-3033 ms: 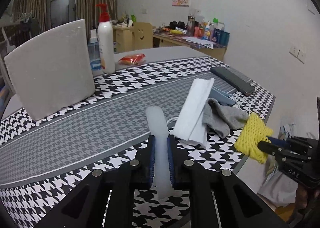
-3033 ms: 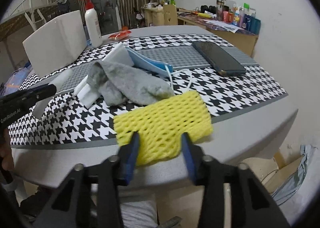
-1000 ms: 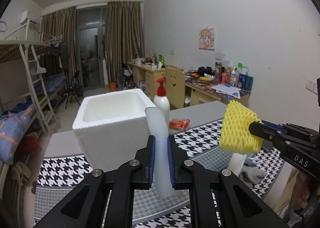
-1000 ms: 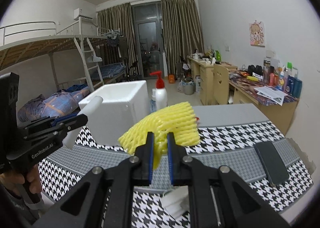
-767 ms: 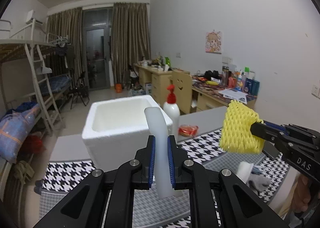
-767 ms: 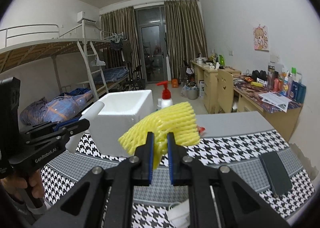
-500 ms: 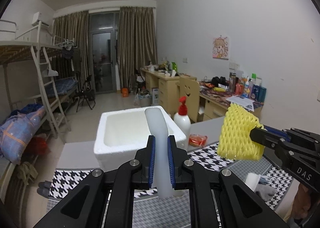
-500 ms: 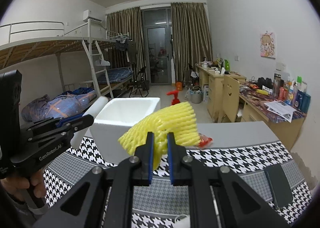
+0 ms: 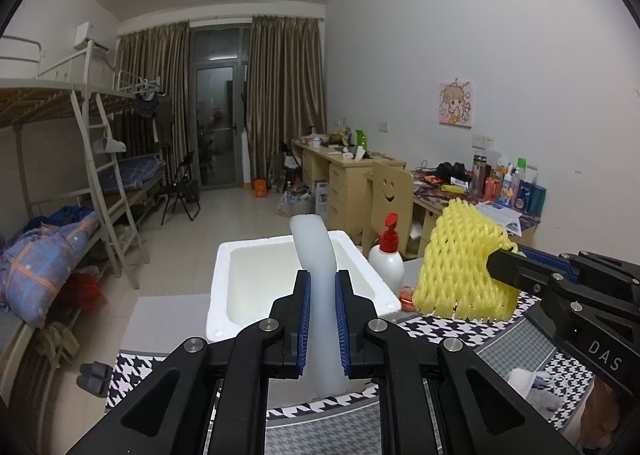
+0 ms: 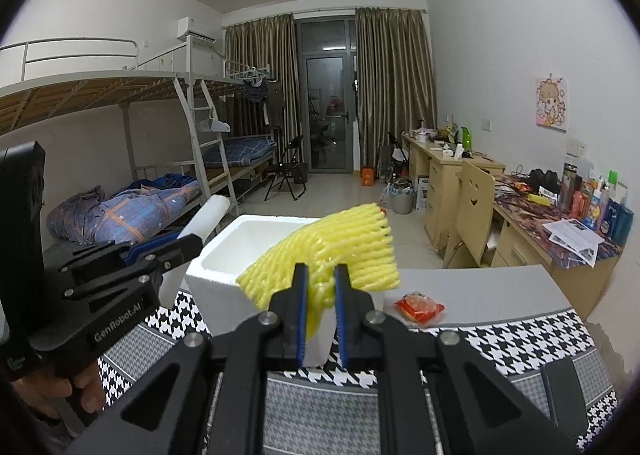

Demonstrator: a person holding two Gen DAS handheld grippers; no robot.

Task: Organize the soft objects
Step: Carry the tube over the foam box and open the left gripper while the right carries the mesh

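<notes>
My left gripper (image 9: 320,319) is shut on a white foam tube (image 9: 314,255) and holds it upright in the air, in front of the open white foam box (image 9: 376,287). My right gripper (image 10: 321,311) is shut on a yellow foam net sleeve (image 10: 340,251), held above the near side of the foam box (image 10: 216,255). The sleeve (image 9: 460,267) shows right of the box in the left wrist view, and the tube (image 10: 206,217) shows left of the box in the right wrist view. Both grippers are high above the houndstooth table (image 10: 520,339).
A white pump bottle with a red top (image 9: 386,255) stands right of the box. A red snack packet (image 10: 418,305) lies beside it. A dark phone (image 10: 568,383) lies at the right. A white and grey cloth pile (image 9: 528,387) lies on the table, low right.
Both grippers have lifted their foam pieces off the table and carried them up and toward the foam box, whose open top now shows just ahead.
</notes>
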